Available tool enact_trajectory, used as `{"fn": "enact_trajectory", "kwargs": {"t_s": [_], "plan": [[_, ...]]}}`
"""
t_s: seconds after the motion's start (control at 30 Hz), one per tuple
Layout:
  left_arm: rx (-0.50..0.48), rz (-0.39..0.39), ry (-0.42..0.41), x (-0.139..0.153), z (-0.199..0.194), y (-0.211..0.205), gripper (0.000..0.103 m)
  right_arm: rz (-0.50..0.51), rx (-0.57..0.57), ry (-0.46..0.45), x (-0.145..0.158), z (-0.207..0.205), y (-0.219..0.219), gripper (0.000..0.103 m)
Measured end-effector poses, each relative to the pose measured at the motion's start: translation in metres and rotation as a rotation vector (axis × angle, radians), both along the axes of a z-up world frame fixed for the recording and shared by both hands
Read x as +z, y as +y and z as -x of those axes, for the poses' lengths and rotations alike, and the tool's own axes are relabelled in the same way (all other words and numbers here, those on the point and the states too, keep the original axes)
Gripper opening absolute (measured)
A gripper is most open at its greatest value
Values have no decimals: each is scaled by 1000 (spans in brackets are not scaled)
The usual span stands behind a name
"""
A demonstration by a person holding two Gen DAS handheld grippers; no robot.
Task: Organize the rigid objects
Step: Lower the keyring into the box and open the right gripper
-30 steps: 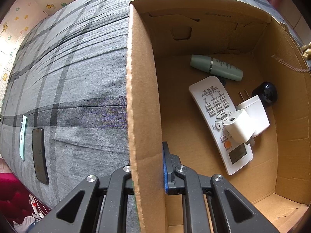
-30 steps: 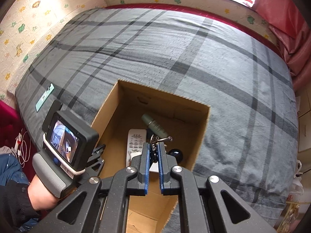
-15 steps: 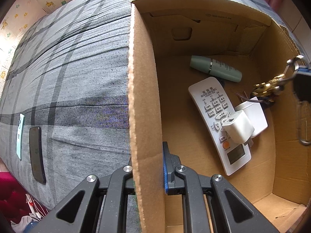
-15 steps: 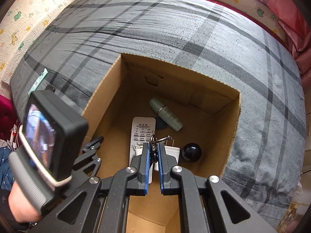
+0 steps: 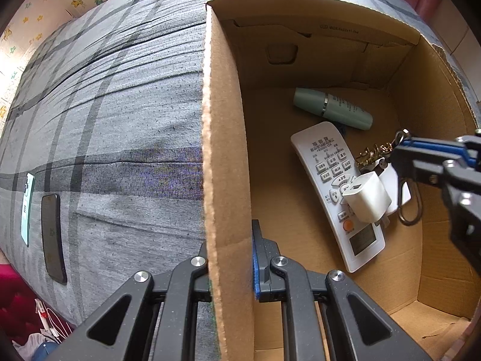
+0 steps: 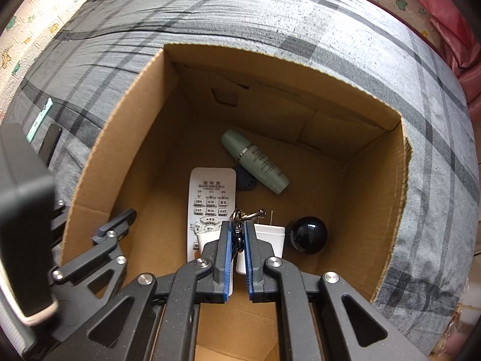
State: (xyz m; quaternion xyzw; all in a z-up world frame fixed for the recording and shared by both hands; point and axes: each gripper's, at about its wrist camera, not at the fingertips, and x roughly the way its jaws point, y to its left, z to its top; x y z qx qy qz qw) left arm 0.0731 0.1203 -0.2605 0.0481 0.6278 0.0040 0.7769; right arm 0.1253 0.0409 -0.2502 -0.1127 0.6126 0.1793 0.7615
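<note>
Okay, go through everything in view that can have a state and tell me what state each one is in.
Left gripper: shut on the box wall.
Right gripper: shut on the keys, inside the box.
Box: open, no lid.
Bottle: capped, lying down.
Remote: face up, chargers on it.
Phone: screen dark.

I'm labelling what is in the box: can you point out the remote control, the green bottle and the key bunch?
remote control [image 6: 210, 195], right wrist view, on its upper button area.
green bottle [image 6: 255, 161], right wrist view, on the body just past the silver ring.
key bunch [image 5: 374, 152], left wrist view, on the brass keys.
</note>
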Motion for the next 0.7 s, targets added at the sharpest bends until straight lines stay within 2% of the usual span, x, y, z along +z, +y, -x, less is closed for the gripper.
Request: {"fn": "enact_trajectory", "kwargs": {"t_s": [0.3, 0.7], "plan": [[-2, 6, 1, 0, -1, 1, 13, 9, -28, 34, -23, -10, -1, 7], [-2, 10, 1, -1, -1, 2, 13, -9, -24, 34, -24, -11, -5, 8]]}}
